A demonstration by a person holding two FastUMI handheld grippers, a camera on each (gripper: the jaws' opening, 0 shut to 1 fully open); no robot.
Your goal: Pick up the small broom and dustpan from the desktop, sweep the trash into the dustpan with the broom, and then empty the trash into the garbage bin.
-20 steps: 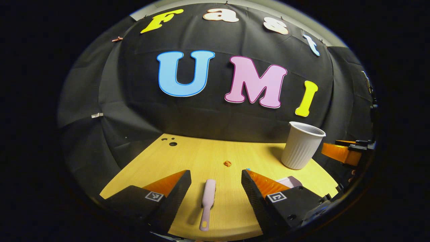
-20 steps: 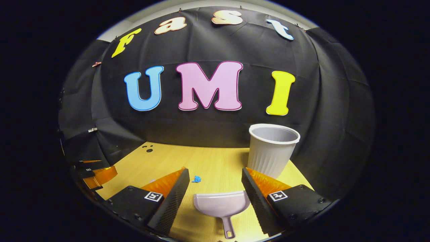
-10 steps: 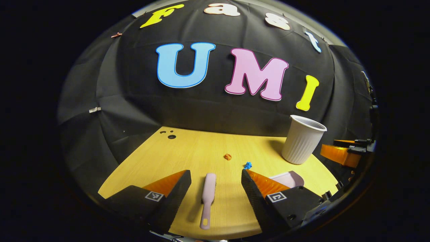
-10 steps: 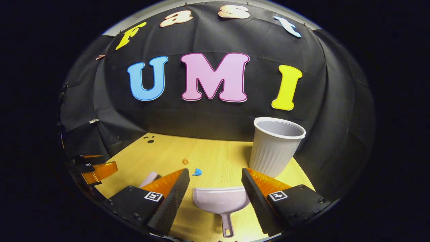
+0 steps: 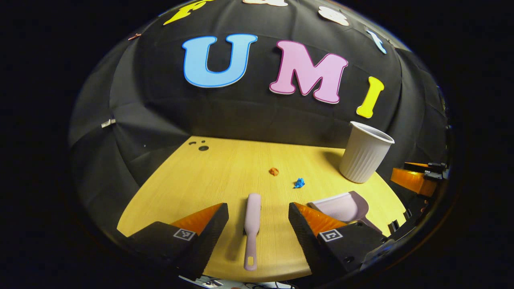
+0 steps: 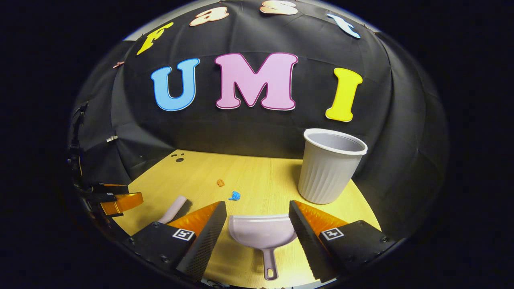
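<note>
My left claw [image 5: 258, 216] hung spread w/ the broom [image 5: 251, 224] lying on the worktop [image 5: 225, 172] btwn its fingers; right claw [image 6: 257, 218] likewise spread astride the dustpan [image 6: 262, 232]. Best to drop straight down and pinch each handle squarely. Trash bits [image 5: 274, 171] lay mid-worktop, bin [image 6: 330, 166] far right.

Left gripper [image 5: 258, 216]: two wedge-shaped fingers with finely ribbed inner faces, each on a block bearing a small square coded marker and round screw heads. Right gripper [image 6: 257, 216]: same build, with serrated inner finger edges, square markers on both blocks, screws along the outer edges.
</note>
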